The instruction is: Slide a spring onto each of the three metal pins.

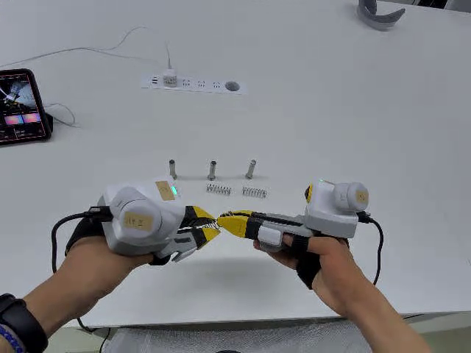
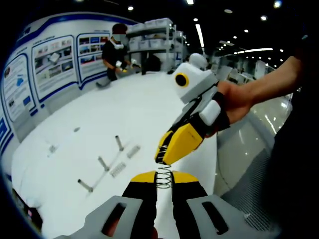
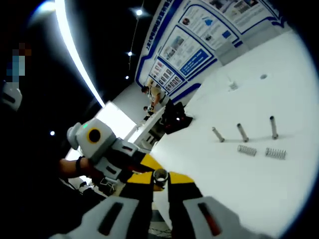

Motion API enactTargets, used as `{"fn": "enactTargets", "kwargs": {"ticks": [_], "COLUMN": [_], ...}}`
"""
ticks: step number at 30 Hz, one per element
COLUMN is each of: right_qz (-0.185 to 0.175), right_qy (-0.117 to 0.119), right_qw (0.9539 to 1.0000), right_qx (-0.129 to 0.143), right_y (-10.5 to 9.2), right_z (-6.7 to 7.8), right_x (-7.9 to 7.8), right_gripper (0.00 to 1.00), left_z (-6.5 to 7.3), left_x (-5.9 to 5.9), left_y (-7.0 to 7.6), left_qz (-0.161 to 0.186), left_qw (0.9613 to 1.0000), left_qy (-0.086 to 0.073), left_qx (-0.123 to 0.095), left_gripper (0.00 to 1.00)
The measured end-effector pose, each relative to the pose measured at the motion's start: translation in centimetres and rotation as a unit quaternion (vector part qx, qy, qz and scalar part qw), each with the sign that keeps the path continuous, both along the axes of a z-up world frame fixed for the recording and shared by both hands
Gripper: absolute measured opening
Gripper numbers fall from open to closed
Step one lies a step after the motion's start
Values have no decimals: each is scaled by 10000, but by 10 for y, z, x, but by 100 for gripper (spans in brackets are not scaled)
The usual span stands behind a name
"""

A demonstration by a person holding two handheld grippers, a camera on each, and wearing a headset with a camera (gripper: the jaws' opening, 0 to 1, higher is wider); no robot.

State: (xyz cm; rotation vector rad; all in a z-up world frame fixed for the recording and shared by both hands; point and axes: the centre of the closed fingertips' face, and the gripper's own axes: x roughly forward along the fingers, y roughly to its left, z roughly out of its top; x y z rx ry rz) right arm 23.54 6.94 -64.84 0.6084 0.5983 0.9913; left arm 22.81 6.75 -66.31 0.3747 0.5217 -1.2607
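Bench tally — counted by kind.
Three metal pins (image 1: 212,170); three springs (image 1: 254,193), the third spring (image 2: 163,178) held aloft; two grippers — left gripper (image 1: 210,228), right gripper (image 1: 222,220); one power strip (image 1: 193,83); one tablet (image 1: 22,105).

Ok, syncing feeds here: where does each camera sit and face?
Head view: on the headset, facing down at the pins; left hand and right hand show.
Left gripper view: on the left tool, facing the right tool and right hand.
Right gripper view: on the right tool, facing the left tool and left hand.
Shared: both gripper views see the spring between the tools.
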Motion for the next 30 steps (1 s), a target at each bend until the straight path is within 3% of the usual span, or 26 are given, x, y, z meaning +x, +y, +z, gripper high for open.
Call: {"fn": "enactTargets", "kwargs": {"ticks": [6,9,13,18,21,23,30], "right_qz": [382,696,1101,1650,2036,2211,2990], "right_qy": [-260,-391,-610,-862,-1025,-1095,-1471], "right_qw": [9973,9923,9825,9641,9484,9413,9007], "right_qx": [-578,-952,-1370,-1894,-2205,-2305,-2787], "right_y": [-1,-1,-2,-3,-2,0,4], "right_z": [4,6,10,13,14,16,19], "right_x": [-1,-3,-5,-8,-11,-13,-14], "right_gripper": [12,12,12,12,12,12,12], "left_z": [2,3,6,10,11,13,18], "left_x": [0,0,-2,-4,-5,-5,-5], "left_y": [-4,-7,-11,-15,-16,-17,-14], "left_qz": [-144,-193,-308,-455,-517,-543,-556], "left_qw": [9999,9995,9991,9985,9981,9979,9976], "left_qy": [46,168,180,159,169,161,125], "left_qx": [-80,-159,-213,-253,-295,-315,-395], "left_gripper": [10,10,9,9,9,9,9]}}
